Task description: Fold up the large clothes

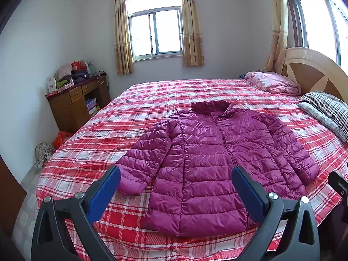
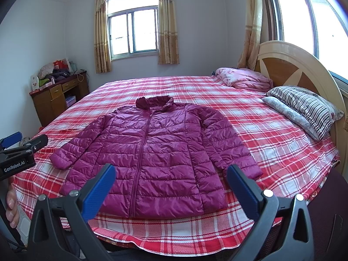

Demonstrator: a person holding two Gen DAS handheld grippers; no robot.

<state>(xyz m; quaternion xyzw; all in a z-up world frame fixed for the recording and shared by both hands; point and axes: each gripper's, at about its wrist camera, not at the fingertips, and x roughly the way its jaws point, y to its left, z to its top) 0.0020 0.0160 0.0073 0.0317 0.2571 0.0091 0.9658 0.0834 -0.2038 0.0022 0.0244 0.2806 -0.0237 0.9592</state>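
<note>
A magenta quilted puffer jacket (image 1: 217, 165) lies flat, zipped, sleeves spread, collar away, on the red-and-white plaid bedsheet (image 1: 152, 100). Above its hem, the left gripper (image 1: 176, 180) and right gripper (image 2: 170, 179) both hover with jaws wide apart, holding nothing.

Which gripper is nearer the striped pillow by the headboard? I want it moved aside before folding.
Right. The right gripper hovers over the magenta quilted jacket's hem, on the striped pillow's side; the left gripper is further away.
</note>
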